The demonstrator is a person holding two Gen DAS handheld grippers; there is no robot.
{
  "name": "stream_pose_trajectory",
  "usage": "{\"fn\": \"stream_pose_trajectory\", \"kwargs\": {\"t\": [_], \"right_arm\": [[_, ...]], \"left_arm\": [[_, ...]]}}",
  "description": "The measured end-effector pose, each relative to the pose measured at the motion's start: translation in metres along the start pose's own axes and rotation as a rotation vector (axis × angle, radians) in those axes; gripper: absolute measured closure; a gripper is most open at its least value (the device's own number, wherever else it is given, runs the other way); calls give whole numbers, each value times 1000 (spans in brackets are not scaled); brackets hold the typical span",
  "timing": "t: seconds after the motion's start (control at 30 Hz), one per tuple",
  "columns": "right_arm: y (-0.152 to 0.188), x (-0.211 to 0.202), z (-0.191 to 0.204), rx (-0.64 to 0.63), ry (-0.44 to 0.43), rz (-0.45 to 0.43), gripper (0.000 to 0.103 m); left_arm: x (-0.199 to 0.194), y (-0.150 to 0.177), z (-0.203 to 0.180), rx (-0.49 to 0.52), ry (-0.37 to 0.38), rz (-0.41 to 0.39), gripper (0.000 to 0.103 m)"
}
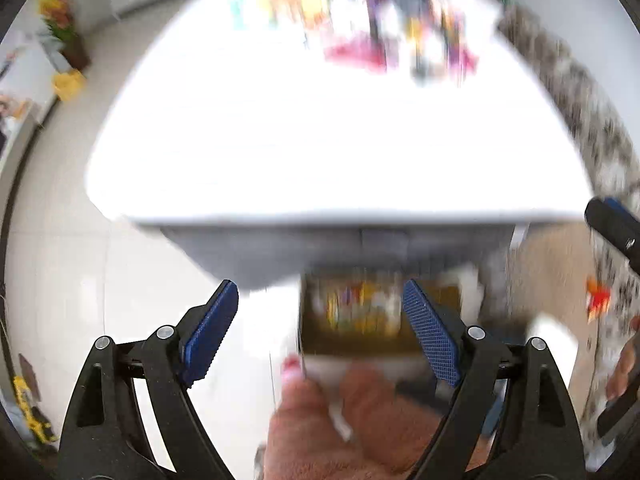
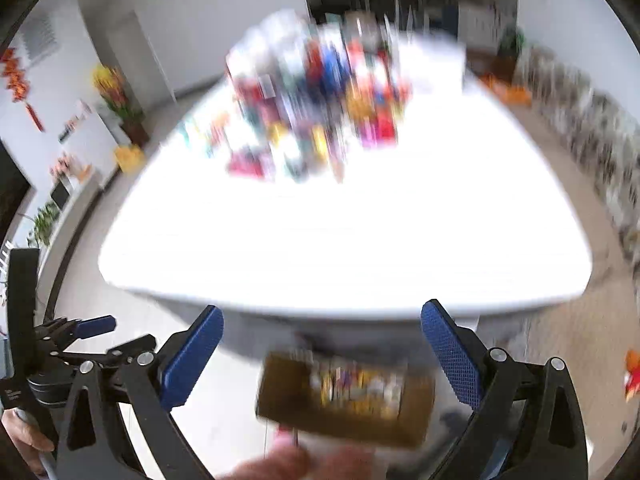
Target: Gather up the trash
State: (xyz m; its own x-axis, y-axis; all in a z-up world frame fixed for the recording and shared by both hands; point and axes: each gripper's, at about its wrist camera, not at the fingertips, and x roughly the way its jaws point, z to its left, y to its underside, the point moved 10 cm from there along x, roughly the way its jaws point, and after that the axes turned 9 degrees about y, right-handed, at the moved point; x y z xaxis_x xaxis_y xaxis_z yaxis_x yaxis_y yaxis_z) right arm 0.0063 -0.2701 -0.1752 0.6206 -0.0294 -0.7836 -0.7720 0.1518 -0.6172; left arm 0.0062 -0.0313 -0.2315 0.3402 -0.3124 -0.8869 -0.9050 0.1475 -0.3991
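Both views are motion-blurred. A heap of colourful wrappers and packets (image 1: 384,20) (image 2: 316,112) lies at the far side of a white table (image 1: 320,152) (image 2: 344,240). Below the table's near edge stands a brown cardboard box (image 1: 360,320) (image 2: 348,396) with colourful trash inside. My left gripper (image 1: 320,328) is open and empty, above the box. My right gripper (image 2: 322,356) is open and empty, also above the box. The left gripper also shows at the left edge of the right wrist view (image 2: 80,332).
The person's legs (image 1: 352,424) are below the box. Pale tiled floor (image 1: 60,280) surrounds the table. Flowers (image 2: 114,88) and a yellow object (image 2: 129,158) stand at the left wall. A patterned sofa or rug (image 2: 600,152) runs along the right.
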Motion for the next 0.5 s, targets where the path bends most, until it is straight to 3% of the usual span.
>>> {"fn": "stream_pose_trajectory", "kwargs": {"t": [0.2,0.3,0.37,0.5], "right_arm": [[-97,-96,23,-10,30,-296,6],[-126,-136,28,4,39,-408,6],[-140,-157,31,1,34,-461,6],[-156,-180,31,-13,69,-528,5]], "left_arm": [[-115,-98,-2,-12,-52,-304,21],[-156,-125,-5,-14,-66,-417,20],[-177,-137,-12,-10,-80,-470,12],[-204,-155,-20,17,-111,-559,12]]}}
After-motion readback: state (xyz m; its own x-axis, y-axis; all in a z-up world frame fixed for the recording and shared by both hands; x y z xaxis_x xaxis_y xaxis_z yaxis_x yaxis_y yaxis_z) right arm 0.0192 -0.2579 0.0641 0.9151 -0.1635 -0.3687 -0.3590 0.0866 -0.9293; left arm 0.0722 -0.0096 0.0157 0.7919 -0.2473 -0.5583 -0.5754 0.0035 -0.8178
